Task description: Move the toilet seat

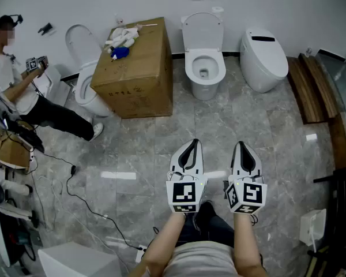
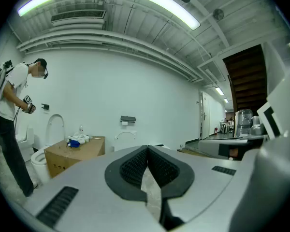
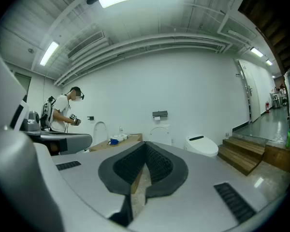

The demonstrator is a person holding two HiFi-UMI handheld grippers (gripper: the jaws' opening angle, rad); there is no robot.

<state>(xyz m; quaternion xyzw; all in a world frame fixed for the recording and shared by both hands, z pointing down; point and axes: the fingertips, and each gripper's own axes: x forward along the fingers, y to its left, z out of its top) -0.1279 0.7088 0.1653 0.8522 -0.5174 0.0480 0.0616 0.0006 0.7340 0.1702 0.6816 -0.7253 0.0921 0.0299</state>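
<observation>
Approach step, nothing touched yet. We hold the left gripper (image 1: 193, 145) and the right gripper (image 1: 241, 146) side by side, low in front of us. Both are white two-jaw tools with jaws pressed together and nothing between them.

The task's thing is the white oval toilet seat (image 1: 189, 67) on the white ceramic toilet (image 1: 204, 88) straight ahead at the far wall. Its white lid (image 1: 202, 30) stands upright, and the seat ring appears to lie flat on the bowl, though we can't be sure at this range. It is well apart from both grippers, across the grey marbled tile floor (image 1: 161, 149).

A brown cardboard box (image 1: 139, 74) stands left of that toilet, and a closed rounded white toilet (image 1: 263, 59) stands right of it. A person in a white shirt (image 1: 14, 85) is busy at far left.

We judge the middle toilet to be the target since we face it. The next move calls for walking up close, spreading one gripper's jaws, pinching the thin front edge of the seat ring, and swinging it about its rear hinge. The other gripper can stay clear.
</observation>
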